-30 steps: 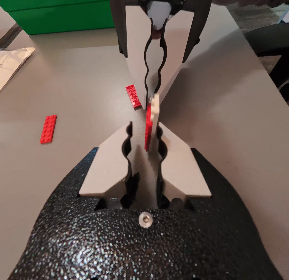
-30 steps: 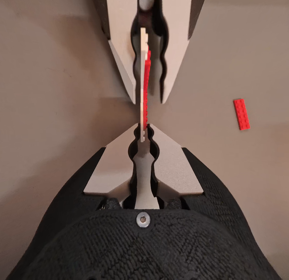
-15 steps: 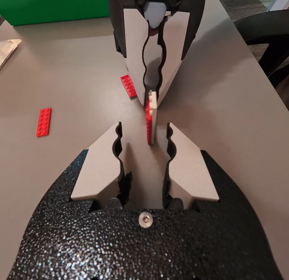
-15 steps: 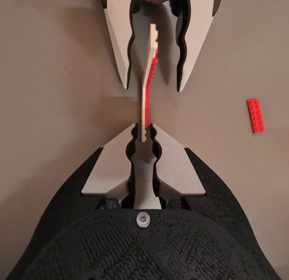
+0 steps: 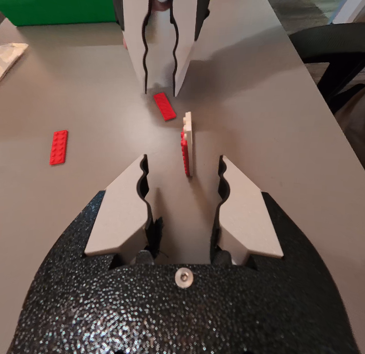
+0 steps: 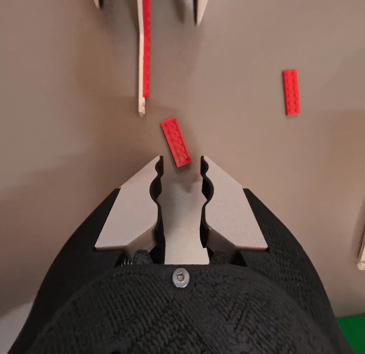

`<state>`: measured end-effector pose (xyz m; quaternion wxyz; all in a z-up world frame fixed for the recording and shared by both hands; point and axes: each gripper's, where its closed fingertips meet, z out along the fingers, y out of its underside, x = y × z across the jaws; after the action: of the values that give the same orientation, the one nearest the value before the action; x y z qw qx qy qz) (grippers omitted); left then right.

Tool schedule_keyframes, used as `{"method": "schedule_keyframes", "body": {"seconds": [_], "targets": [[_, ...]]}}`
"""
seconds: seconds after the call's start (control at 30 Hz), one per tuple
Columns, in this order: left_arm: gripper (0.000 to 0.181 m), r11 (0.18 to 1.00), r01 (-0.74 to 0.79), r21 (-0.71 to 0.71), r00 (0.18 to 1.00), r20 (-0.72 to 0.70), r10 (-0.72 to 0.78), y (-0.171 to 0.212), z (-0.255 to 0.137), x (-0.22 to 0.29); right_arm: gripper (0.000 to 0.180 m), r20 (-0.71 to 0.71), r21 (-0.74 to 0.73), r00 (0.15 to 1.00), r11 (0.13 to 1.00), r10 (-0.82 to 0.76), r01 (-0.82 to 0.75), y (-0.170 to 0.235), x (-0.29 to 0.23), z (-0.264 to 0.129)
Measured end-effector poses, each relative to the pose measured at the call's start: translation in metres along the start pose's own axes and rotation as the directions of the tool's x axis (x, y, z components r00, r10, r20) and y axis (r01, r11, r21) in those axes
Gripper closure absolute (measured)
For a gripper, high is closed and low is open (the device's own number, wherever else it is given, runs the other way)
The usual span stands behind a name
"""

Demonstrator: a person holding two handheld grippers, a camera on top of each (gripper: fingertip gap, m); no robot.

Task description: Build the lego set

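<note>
A white plate with a red plate pressed onto its side [image 5: 187,145] stands on its edge on the grey table [image 5: 246,127], and neither gripper holds it. My left gripper [image 5: 183,156] is open, its tips on either side of the plates' near end without touching. My right gripper [image 6: 181,157] is open and empty, just behind a loose red plate [image 6: 175,145] that lies underside up. That plate [image 5: 165,109] lies below the right gripper's tips [image 5: 160,92] in the left wrist view. A second loose red plate [image 5: 58,146] lies flat to the left, and shows in the right wrist view [image 6: 291,92].
A green box [image 5: 55,6] stands at the table's far left. A crinkled clear bag [image 5: 9,56] lies at the left edge. The table's right edge runs close by, with a black chair [image 5: 335,48] beyond it. There is about 12 centimetres between the tips of the two grippers.
The right gripper let go of the joined plates, opened and drew back over the loose red plate. The left gripper opened wider and pulled back. The joined plates now stand alone.
</note>
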<state>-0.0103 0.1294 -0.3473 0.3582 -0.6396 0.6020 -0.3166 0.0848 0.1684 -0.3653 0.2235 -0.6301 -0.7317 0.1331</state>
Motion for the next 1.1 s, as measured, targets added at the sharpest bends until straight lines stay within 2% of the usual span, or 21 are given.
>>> {"method": "schedule_keyframes", "body": {"seconds": [0.1,0.23,0.3,0.4,0.47,0.57,0.67,0.83,0.87,0.9,0.93,1.0,1.03,1.1], "targets": [[0.106,1.000,0.022,0.022,0.997,0.079,-0.024,-0.005,-0.021,-0.011,0.153,0.012,-0.019,1.000,1.000,-0.023,0.023,0.001,0.006,0.008],[0.108,0.989,0.027,0.144,0.966,0.250,-0.063,-0.034,-0.061,-0.017,0.179,-0.035,-0.061,0.993,0.992,-0.111,0.109,0.002,0.007,0.009],[0.118,0.987,-0.013,0.163,0.928,0.368,-0.049,-0.053,-0.075,-0.018,0.180,-0.116,-0.065,0.979,0.985,-0.166,0.159,0.001,0.011,0.004],[0.114,0.993,-0.014,0.115,0.881,0.471,-0.042,-0.078,-0.076,-0.011,0.180,-0.289,-0.020,0.929,0.972,-0.232,0.236,-0.012,0.016,-0.015],[0.115,0.985,0.064,0.161,0.857,0.497,-0.137,-0.097,-0.068,-0.004,0.180,-0.457,-0.035,0.836,0.946,-0.302,0.323,-0.025,0.021,-0.037],[0.125,0.939,0.163,0.304,0.809,0.503,-0.304,-0.122,-0.051,0.006,0.180,-0.686,-0.145,0.586,0.871,-0.430,0.470,-0.051,0.020,-0.077],[0.127,0.894,0.176,0.413,0.792,0.480,-0.378,-0.140,-0.034,0.012,0.180,-0.782,-0.253,0.374,0.803,-0.498,0.540,-0.073,0.005,-0.107],[0.145,0.883,0.164,0.439,0.791,0.477,-0.384,-0.152,-0.011,0.017,0.180,-0.805,-0.363,0.214,0.745,-0.553,0.559,-0.086,-0.014,-0.130],[0.154,0.883,0.152,0.444,0.792,0.479,-0.378,-0.155,-0.009,0.018,0.180,-0.800,-0.390,0.188,0.731,-0.570,0.560,-0.086,-0.016,-0.133],[0.174,0.883,0.128,0.451,0.793,0.488,-0.364,-0.159,-0.009,0.020,0.180,-0.794,-0.415,0.163,0.718,-0.586,0.559,-0.087,-0.018,-0.135],[0.178,0.885,0.102,0.453,0.798,0.494,-0.345,-0.163,-0.008,0.023,0.180,-0.790,-0.438,0.137,0.706,-0.598,0.557,-0.087,-0.020,-0.137],[0.178,0.908,0.050,0.417,0.799,0.529,-0.286,-0.164,-0.008,0.027,0.179,-0.780,-0.454,0.118,0.685,-0.614,0.570,-0.087,-0.025,-0.139],[0.178,0.922,-0.013,0.388,0.810,0.545,-0.218,-0.166,-0.007,0.031,0.170,-0.781,-0.417,0.150,0.685,-0.606,0.598,-0.087,-0.030,-0.138],[0.178,0.941,-0.118,0.317,0.820,0.566,-0.088,-0.164,-0.006,0.036,0.157,-0.793,-0.227,0.322,0.742,-0.517,0.631,-0.086,-0.044,-0.137]]}}
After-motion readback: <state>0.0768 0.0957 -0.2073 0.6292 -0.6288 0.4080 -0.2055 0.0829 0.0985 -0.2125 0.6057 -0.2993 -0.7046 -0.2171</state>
